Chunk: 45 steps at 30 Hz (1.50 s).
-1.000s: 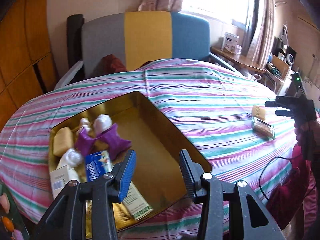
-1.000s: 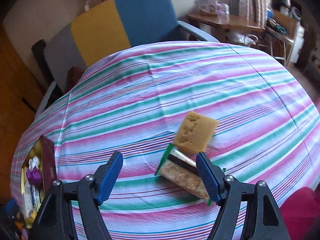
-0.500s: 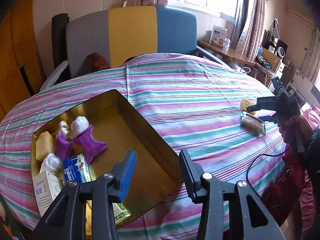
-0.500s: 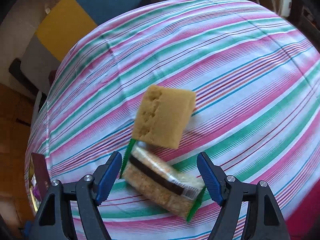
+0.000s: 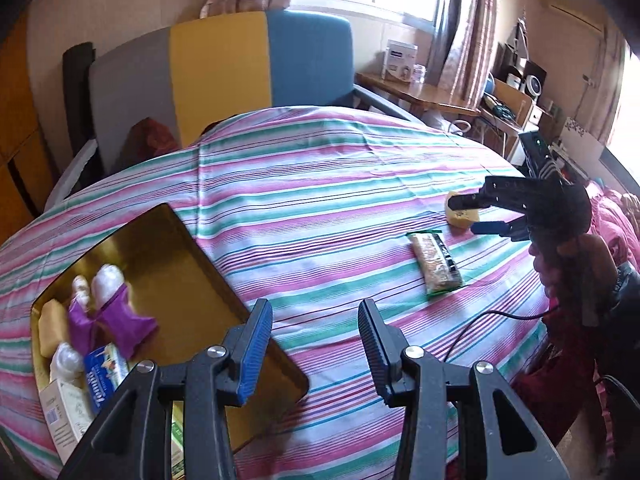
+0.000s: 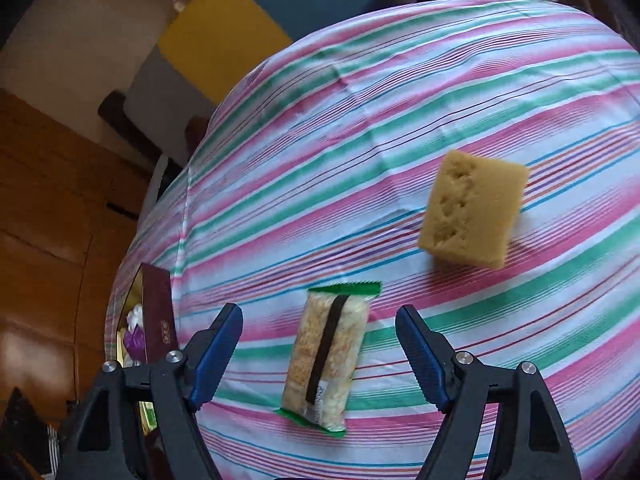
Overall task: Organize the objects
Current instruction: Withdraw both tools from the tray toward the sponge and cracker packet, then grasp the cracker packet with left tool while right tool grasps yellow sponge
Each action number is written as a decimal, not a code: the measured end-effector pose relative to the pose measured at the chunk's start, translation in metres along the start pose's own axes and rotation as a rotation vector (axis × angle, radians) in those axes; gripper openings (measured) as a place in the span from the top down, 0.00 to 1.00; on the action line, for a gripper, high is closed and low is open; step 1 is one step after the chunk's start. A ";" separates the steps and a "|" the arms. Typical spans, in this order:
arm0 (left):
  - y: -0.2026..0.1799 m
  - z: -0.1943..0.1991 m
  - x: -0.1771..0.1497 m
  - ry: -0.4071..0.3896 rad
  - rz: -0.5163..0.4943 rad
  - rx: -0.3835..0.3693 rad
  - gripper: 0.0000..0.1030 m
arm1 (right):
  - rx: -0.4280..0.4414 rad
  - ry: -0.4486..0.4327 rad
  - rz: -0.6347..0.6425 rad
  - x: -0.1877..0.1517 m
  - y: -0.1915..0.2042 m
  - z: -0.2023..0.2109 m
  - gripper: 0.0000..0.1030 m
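Note:
A wrapped snack bar (image 6: 326, 364) with green ends lies flat on the striped tablecloth (image 6: 360, 128). My right gripper (image 6: 320, 332) hovers over it; its jaws are opening, the bar lies between them and neither pad touches it. A yellow sponge (image 6: 472, 212) rests further off to the right. In the left wrist view the same bar (image 5: 436, 262) and sponge (image 5: 460, 216) lie at the right, under the right gripper (image 5: 464, 215). My left gripper (image 5: 314, 344) is open with nothing in it, beside the near right corner of the gold box (image 5: 180, 280).
The gold box holds purple packets (image 5: 124, 320), a blue carton (image 5: 102, 376), a second sponge (image 5: 54, 322) and other small packs. A multicoloured armchair (image 5: 224, 64) stands behind the table. A cable (image 5: 492, 316) trails over the table's right edge by a person's hand (image 5: 576, 264).
My left gripper has swung right, away from over the box. My right gripper has come down and turned over the snack bar, which now lies lengthwise between its wider jaws.

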State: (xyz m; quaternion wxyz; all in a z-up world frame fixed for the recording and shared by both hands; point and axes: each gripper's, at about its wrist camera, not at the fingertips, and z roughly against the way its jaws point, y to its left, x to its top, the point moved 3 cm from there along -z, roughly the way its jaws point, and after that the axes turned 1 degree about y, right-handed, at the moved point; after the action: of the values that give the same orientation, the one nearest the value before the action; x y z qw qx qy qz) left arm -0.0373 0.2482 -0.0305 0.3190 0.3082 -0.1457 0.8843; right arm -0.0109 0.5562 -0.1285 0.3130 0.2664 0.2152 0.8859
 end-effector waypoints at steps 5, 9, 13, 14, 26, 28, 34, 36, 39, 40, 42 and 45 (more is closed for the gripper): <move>-0.026 -0.014 0.007 0.017 -0.056 -0.009 0.56 | -0.054 -0.068 -0.075 0.011 -0.015 0.008 0.22; -0.043 -0.025 0.011 0.031 -0.100 -0.008 0.56 | -0.187 -0.159 -0.080 0.014 -0.021 0.023 0.22; -0.056 -0.036 0.017 0.045 -0.135 -0.011 0.56 | -0.222 -0.240 -0.147 0.017 -0.038 0.044 0.22; -0.059 -0.039 0.018 0.047 -0.145 -0.012 0.56 | -0.217 -0.253 -0.166 0.018 -0.043 0.049 0.22; -0.091 -0.082 0.028 0.123 -0.198 -0.052 0.56 | -0.193 -0.283 -0.232 0.021 -0.050 0.054 0.22; -0.094 -0.091 0.030 0.145 -0.189 -0.072 0.56 | -0.192 -0.282 -0.243 0.021 -0.052 0.054 0.22; -0.109 -0.123 0.038 0.217 -0.139 -0.145 0.56 | -0.181 -0.272 -0.264 0.021 -0.057 0.052 0.22; -0.116 -0.133 0.044 0.229 -0.134 -0.167 0.56 | -0.179 -0.265 -0.259 0.021 -0.056 0.050 0.22; -0.127 -0.145 0.053 0.237 -0.132 -0.175 0.56 | -0.171 -0.263 -0.263 0.021 -0.057 0.050 0.22; -0.130 -0.149 0.055 0.238 -0.135 -0.176 0.55 | -0.166 -0.261 -0.267 0.021 -0.057 0.049 0.22; -0.136 -0.159 0.058 0.254 -0.144 -0.168 0.54 | -0.160 -0.255 -0.273 0.021 -0.058 0.048 0.22; -0.144 -0.174 0.058 0.280 -0.145 -0.177 0.51 | -0.154 -0.246 -0.271 0.022 -0.058 0.046 0.22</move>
State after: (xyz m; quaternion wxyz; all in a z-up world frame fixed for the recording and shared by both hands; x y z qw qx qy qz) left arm -0.0568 0.4638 -0.1180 0.4252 0.1625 -0.1544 0.8769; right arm 0.0279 0.6224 -0.1178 0.4726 0.3167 0.1405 0.8103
